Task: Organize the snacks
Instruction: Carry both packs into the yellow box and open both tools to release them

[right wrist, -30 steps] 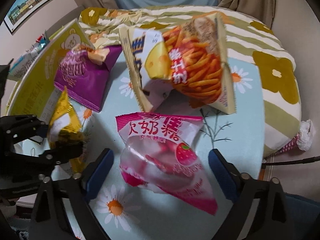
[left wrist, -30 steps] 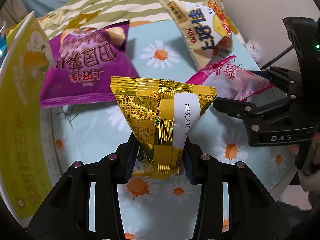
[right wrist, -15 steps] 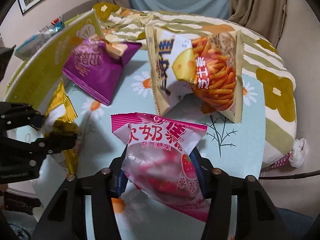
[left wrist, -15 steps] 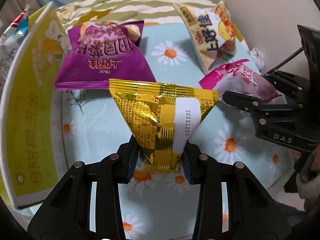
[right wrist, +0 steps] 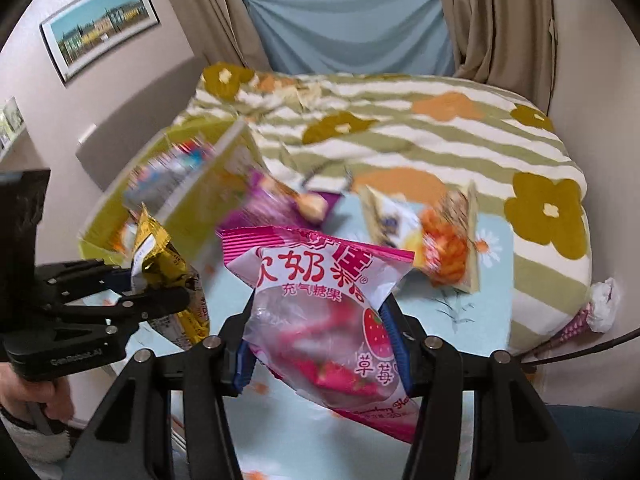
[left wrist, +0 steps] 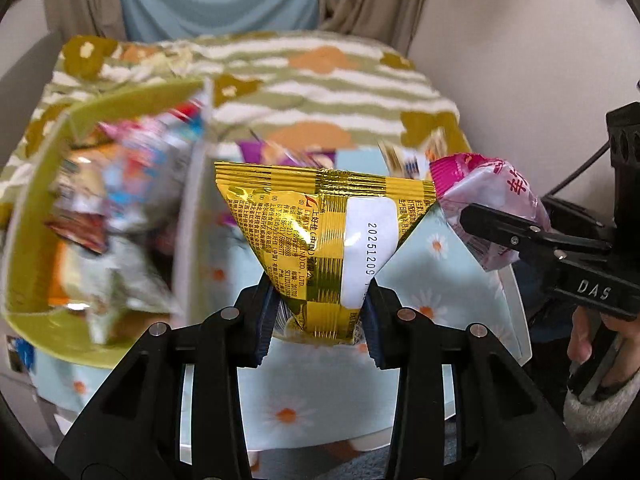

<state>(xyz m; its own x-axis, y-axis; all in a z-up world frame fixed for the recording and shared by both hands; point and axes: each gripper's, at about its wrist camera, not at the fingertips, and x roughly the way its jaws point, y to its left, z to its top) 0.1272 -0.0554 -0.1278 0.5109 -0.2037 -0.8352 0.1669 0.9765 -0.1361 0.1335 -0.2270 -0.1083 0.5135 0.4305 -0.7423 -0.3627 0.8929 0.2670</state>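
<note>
Above daisy tablecloth [left wrist: 436,276]: left gripper [left wrist: 320,316] fingers pinching gold packet [left wrist: 320,236] (crinkled foil); right gripper [right wrist: 320,344] fingers pinching pink bag [right wrist: 320,308].

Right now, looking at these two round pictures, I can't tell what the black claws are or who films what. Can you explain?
No robot here: a person holds a two-finger gripper in each hand, each with a fisheye camera looking along its fingers. One picture is from the left gripper, shut on a gold snack packet. The other is from the right gripper, shut on a pink strawberry candy bag. On the daisy tablecloth beyond lie a purple bag and an orange crisp bag, beside a yellow-green box holding more snacks.
</note>
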